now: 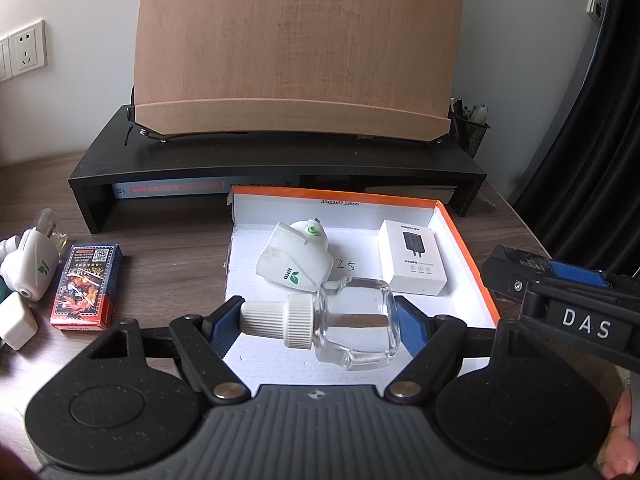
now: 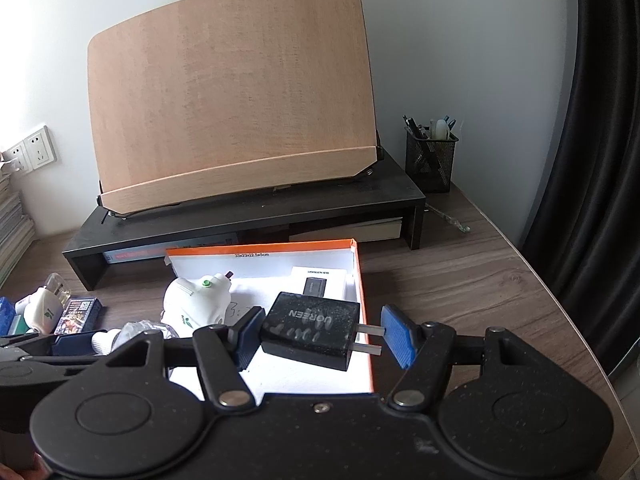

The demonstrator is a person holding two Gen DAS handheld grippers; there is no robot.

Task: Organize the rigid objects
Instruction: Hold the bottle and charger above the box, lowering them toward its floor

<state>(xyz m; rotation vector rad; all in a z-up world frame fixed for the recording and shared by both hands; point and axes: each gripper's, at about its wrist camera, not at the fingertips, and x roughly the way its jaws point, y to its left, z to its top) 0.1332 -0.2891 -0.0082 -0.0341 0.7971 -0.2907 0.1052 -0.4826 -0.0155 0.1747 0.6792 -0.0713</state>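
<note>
Black UGREEN charger (image 2: 310,330) – right tongs (image 2: 320,336) clamp it | left tongs (image 1: 316,320) grip glass bottle (image 1: 348,326)

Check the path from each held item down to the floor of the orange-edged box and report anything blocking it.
Nothing visible blocks either. The left tool holds the glass bottle over bare box floor; the white plug-in device lies farther back. The right tool holds the black charger above the box's near right corner.

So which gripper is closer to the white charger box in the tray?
Right. The right gripper, shut on the black charger, hangs just in front of the white charger box. The left gripper, holding the glass bottle, sits off to the box's left.
</note>
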